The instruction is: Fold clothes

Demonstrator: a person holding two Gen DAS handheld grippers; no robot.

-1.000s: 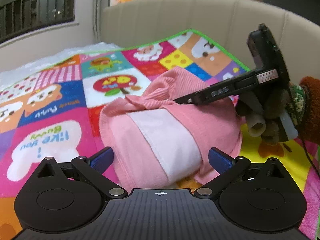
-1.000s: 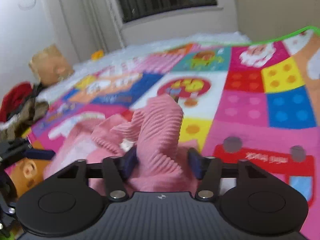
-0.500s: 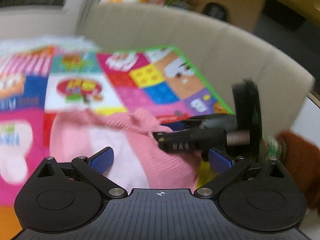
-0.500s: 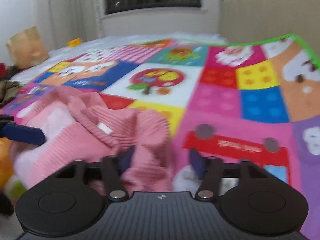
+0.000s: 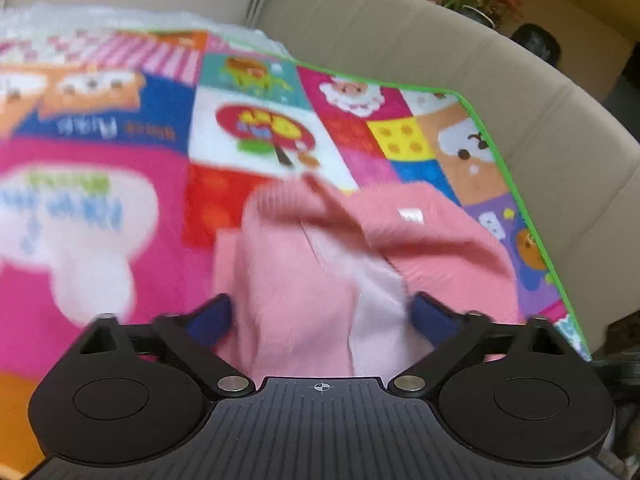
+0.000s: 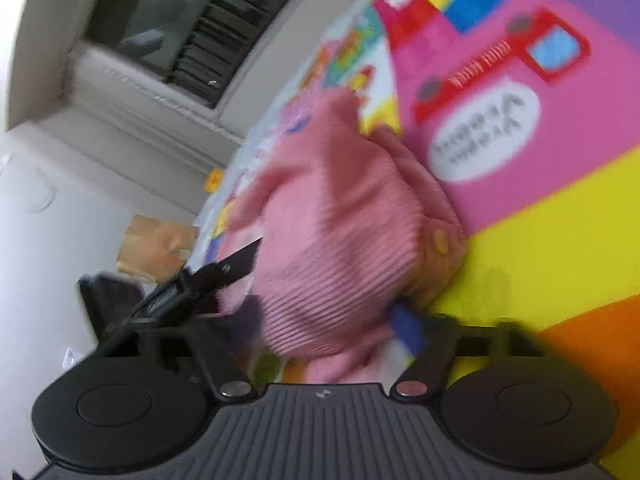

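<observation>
- The pink ribbed garment (image 5: 360,264) lies bunched in a soft heap on the colourful play mat (image 5: 100,200). It sits toward the mat's 3 o'clock side in the left wrist view, not far from the green edge (image 5: 500,152). It is likely put there because the mat gives a flat, roomy place for folding.
- The left hand-held gripper (image 5: 320,316) points down at the heap from 6 o'clock. Its jaws are closing, with the near edge of the garment between the blue pads (image 5: 212,320). The picture is blurry, so I cannot tell if the pads press the cloth yet.
- A paler pink strip (image 5: 380,312) shows in the middle of the heap. It may be the inside of the garment, turned up by a fold.
- The right hand-held gripper (image 6: 324,320) is rolled over on its side, so the mat looks tilted in its view. Its jaws are closing too, and a thick roll of the pink cloth fills the gap between them. It seems to pinch the cloth so the fold can be carried over.
- In the right wrist view, the left hand-held gripper's black finger (image 6: 228,268) reaches in at 9 o'clock, touching the same heap.
- A beige cushioned wall (image 5: 440,40) curves round the mat from 12 to 3 o'clock.
- The fold looks half done, because the heap is lumpy and not yet flat.
</observation>
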